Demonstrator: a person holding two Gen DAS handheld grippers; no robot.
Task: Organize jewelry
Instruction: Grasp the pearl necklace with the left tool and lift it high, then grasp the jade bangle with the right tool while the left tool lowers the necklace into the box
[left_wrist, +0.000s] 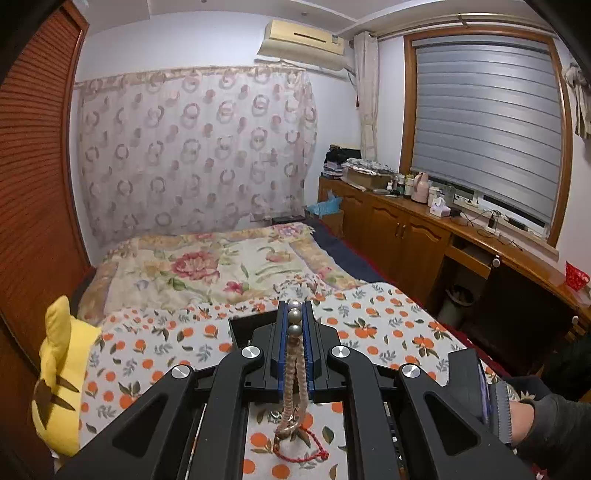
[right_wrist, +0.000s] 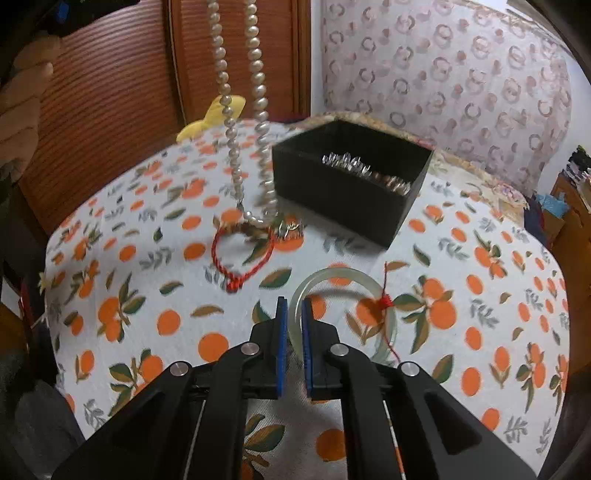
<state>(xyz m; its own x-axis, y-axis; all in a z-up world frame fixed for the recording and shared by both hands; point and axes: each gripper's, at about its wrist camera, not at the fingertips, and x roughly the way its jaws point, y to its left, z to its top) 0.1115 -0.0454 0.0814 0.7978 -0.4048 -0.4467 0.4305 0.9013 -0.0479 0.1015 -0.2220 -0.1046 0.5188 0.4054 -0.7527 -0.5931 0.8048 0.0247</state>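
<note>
My left gripper (left_wrist: 294, 304) is shut on a pearl necklace (left_wrist: 294, 315); three beads show between its blue pads and the strand hangs below. In the right wrist view the same pearl necklace (right_wrist: 236, 155) dangles from above, its lower loop just over a red string bracelet (right_wrist: 232, 284) on the orange-print cloth (right_wrist: 461, 277). My right gripper (right_wrist: 294, 302) is shut on the near left rim of a pale green bangle (right_wrist: 334, 274), which has a red knotted thread (right_wrist: 386, 301) tied to it. Behind stands an open black box (right_wrist: 332, 199) with silvery jewelry inside.
A yellow plush toy (left_wrist: 62, 369) lies at the bed's left edge by a brown slatted wardrobe door (left_wrist: 33, 184). Wooden cabinets (left_wrist: 406, 236) run along the right wall. A person's hand (right_wrist: 22, 92) shows at the far left of the right wrist view.
</note>
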